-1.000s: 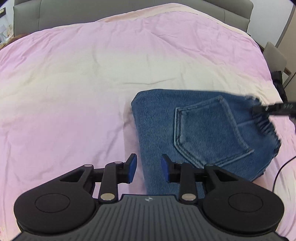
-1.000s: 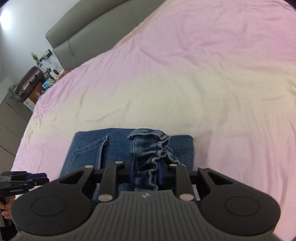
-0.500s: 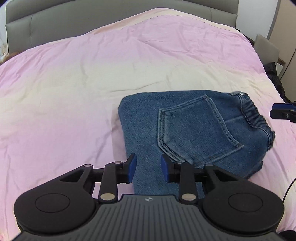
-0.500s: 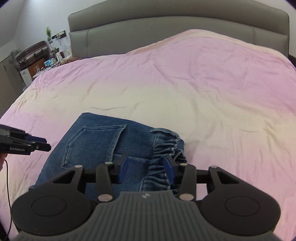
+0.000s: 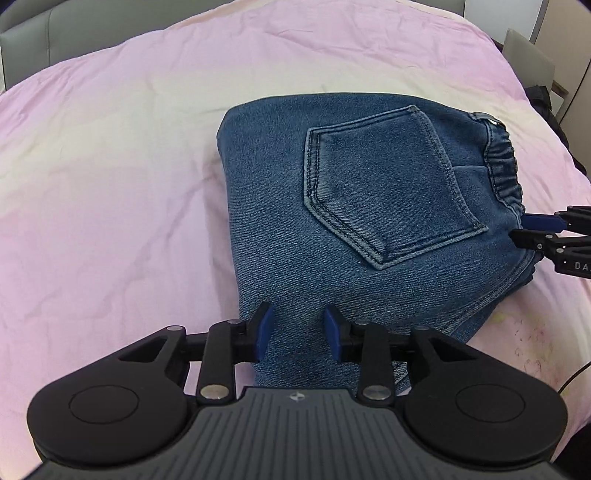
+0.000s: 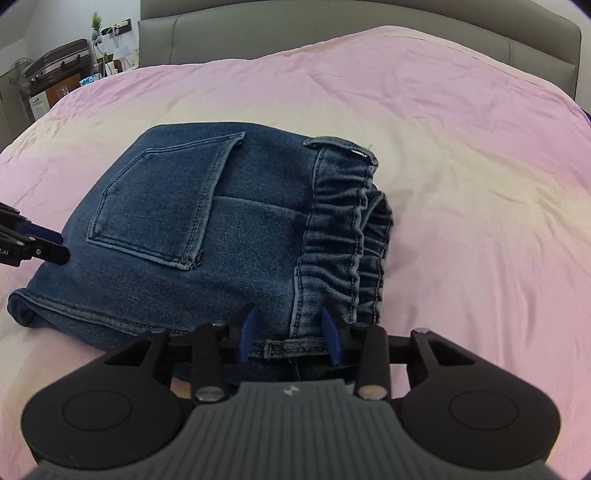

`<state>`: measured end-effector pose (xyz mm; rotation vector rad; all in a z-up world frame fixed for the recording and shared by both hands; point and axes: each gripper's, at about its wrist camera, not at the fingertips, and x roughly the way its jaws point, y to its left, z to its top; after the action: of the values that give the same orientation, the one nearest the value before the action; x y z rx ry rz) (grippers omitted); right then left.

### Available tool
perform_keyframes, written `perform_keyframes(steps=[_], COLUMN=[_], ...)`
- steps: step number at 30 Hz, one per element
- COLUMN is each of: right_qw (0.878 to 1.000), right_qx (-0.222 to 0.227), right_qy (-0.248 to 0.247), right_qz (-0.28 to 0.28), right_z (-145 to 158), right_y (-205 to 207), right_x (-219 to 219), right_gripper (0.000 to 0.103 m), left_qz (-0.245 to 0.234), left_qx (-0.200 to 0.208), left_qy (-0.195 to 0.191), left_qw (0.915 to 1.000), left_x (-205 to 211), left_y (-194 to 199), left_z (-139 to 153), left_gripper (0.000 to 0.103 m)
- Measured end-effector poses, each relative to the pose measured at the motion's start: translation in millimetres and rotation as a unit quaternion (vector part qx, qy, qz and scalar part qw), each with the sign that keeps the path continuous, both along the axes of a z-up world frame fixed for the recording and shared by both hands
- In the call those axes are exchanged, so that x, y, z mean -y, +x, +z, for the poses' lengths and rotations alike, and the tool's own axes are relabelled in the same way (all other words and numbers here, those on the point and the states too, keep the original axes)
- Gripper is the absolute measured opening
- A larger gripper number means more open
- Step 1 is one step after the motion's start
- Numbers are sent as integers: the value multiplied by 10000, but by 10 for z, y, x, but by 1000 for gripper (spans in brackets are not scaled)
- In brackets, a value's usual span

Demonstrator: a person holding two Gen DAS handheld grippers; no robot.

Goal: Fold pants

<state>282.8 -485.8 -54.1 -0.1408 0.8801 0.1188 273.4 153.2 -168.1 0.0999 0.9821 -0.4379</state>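
- Jeans (image 5: 354, 221) lying folded into a compact stack on pink bedding (image 5: 110, 166), pocket (image 5: 384, 184) facing up, elastic waistband (image 6: 343, 236) bunching along the stack's 3 o'clock edge in left view.
- Left gripper (image 5: 297, 334) hovering over the stack's 6 o'clock edge, jaws opening, standing partly apart, denim showing in the gap, pads not pressing it; holding nothing.
- Right gripper (image 6: 290, 334) sitting at the waistband end, at 3 o'clock in left view, jaws closing, partly apart, straddling the waistband hem, pads not squeezing it as far as visible.
- Grey headboard (image 6: 332, 26) standing at 12 o'clock behind bedding.
- Suitcase (image 6: 59, 59) and plant (image 6: 96, 18) sitting at 10 o'clock in right view.
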Motion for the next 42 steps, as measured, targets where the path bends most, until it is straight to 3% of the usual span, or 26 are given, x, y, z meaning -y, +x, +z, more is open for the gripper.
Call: perform_keyframes(steps=[4,8,10,14,16,18,23,27,31,35,38,40,42], right_qw=[9999,9997,9987,9907,9815,9683,9356,9244,9088,8988,8903,8866,8931], right_qx=[-32,-77,17,77,-10,-139,-524,-631,-806,-1013,-1176,-1282,-1388], right_qy=[-45,84,431,1166,1620,2054,2915,3216,3614,3885,4118,4219,4088], right_qz=[-110,-219,-264,-699,-1022,-1415,-1924,-1953,-1922,-1760,-1549,-1400,-1262], right_z=[-10,174,338,558,568,509,170,-9,-186,-338,-441,-503,-554], right_y=[59,105,48,-44,-67,-96,-42,104,262,418,530,612,719], right_x=[-27,-13,43,280,480,691,1008,1096,1215,1275,1311,1306,1234], right_gripper=[33,34,42,73,74,77,77,77,77,76,68,61,59], left_qz=[68,225,319,509,591,708,1045,1223,1208,1185,1179,1129,1056], left_qx=[20,-10,26,-63,-143,-233,-585,-843,-989,-1122,-1243,-1319,-1407], left_qy=[25,-227,-406,-796,-1064,-1281,-1764,-2119,-2070,-2275,-2314,-2377,-2464], left_qw=[10000,9995,9987,9955,9925,9890,9770,9659,9658,9600,9577,9557,9531], left_x=[49,-10,-99,-260,-344,-409,-481,-461,-349,-296,-258,-252,-250], left_y=[9,-4,-27,53,99,156,348,482,613,722,815,848,872], left_z=[64,228,313,472,512,474,246,63,-76,-222,-302,-350,-358], left_gripper=[40,41,42,65,68,79,79,79,79,81,78,73,61])
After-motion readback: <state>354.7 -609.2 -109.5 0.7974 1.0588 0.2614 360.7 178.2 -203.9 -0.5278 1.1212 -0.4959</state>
